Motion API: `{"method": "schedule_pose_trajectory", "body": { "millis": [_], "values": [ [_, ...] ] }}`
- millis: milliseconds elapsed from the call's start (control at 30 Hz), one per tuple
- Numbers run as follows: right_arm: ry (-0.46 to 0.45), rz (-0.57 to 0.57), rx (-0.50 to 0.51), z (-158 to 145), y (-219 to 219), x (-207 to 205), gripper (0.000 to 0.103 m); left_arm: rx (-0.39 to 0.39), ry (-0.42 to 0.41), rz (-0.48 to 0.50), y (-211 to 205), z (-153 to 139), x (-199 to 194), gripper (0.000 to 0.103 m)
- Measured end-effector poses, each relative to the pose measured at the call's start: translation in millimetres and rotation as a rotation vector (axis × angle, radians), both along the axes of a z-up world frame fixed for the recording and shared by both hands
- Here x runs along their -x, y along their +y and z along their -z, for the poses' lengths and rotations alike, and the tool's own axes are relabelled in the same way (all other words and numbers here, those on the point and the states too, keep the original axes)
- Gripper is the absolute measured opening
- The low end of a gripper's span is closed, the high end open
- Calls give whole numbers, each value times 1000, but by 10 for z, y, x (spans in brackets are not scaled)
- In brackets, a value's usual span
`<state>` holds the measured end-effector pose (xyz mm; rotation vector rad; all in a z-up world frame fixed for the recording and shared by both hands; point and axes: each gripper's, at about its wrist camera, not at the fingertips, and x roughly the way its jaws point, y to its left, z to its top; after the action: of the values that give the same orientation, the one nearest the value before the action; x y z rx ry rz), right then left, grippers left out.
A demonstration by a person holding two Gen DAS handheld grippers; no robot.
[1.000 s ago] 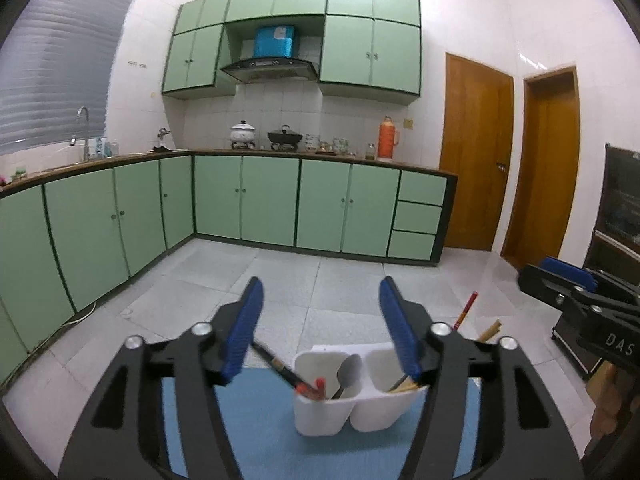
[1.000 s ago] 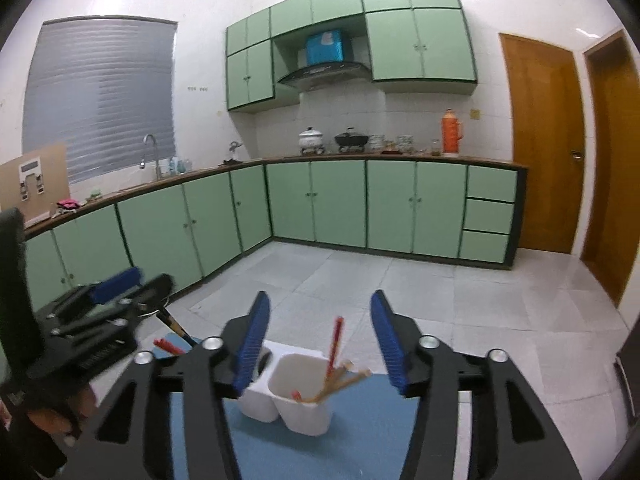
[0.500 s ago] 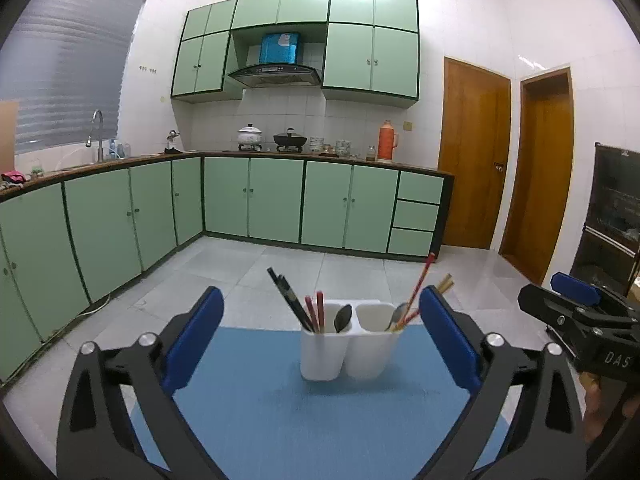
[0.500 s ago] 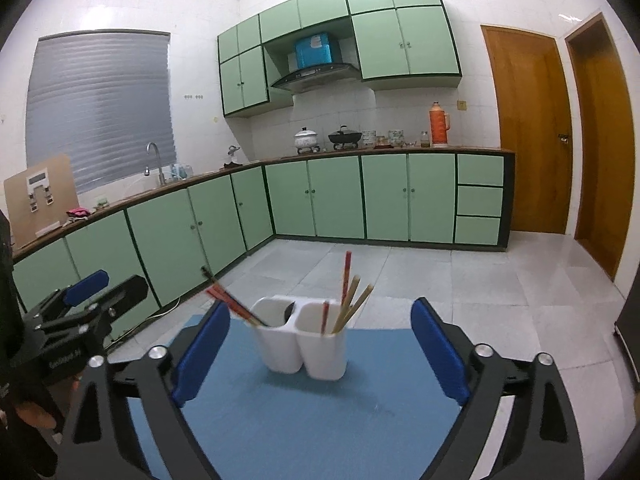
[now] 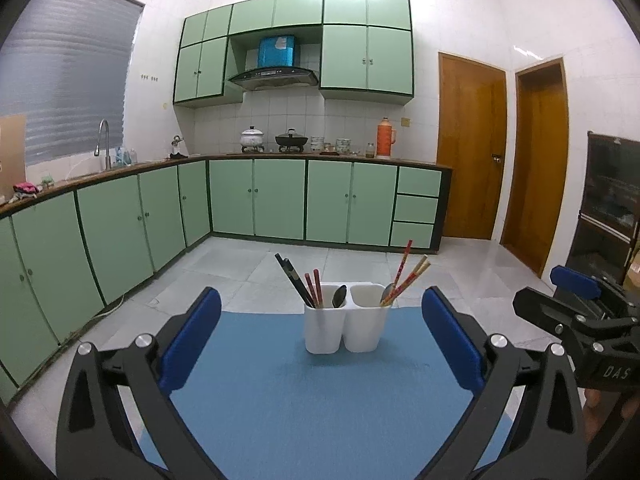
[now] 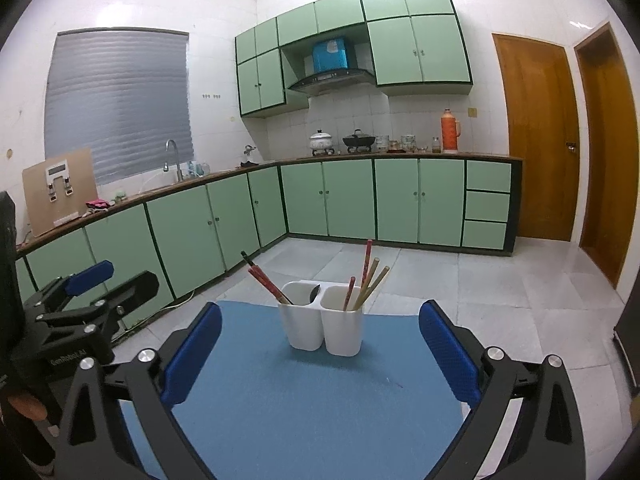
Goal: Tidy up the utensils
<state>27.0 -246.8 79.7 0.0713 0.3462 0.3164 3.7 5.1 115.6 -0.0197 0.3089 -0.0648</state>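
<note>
While chopsticks [image 5: 298, 282] fill the holder [image 5: 346, 322] (white), both jaws gape.

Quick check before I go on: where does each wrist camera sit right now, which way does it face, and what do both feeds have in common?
Left wrist: rides the left gripper, looking across the blue mat at the white utensil holder and the green cabinets behind it; its own open fingers frame the view, and the right gripper shows at the right edge.
Right wrist: rides the right gripper, facing the same way from further right; the left gripper shows at the left edge.
Shared: holder, mat, chopsticks, kitchen.
</note>
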Motion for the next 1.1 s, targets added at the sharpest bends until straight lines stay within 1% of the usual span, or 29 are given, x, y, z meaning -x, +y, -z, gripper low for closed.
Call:
{"method": "schedule_pose_trajectory", "body": {
  "millis": [200,500,1100],
  "values": [
    [-28,4,1,-90,-34,205,97,-23,-16,17,-64,-64,239,97],
    [-67,-10,18,-209,-25,417,97,-26,-47,34,-114,-122,495,97],
    [-95,-25,27,-274,52,584,97,-26,-82,22,-109,-204,716,97]
  ]
}}
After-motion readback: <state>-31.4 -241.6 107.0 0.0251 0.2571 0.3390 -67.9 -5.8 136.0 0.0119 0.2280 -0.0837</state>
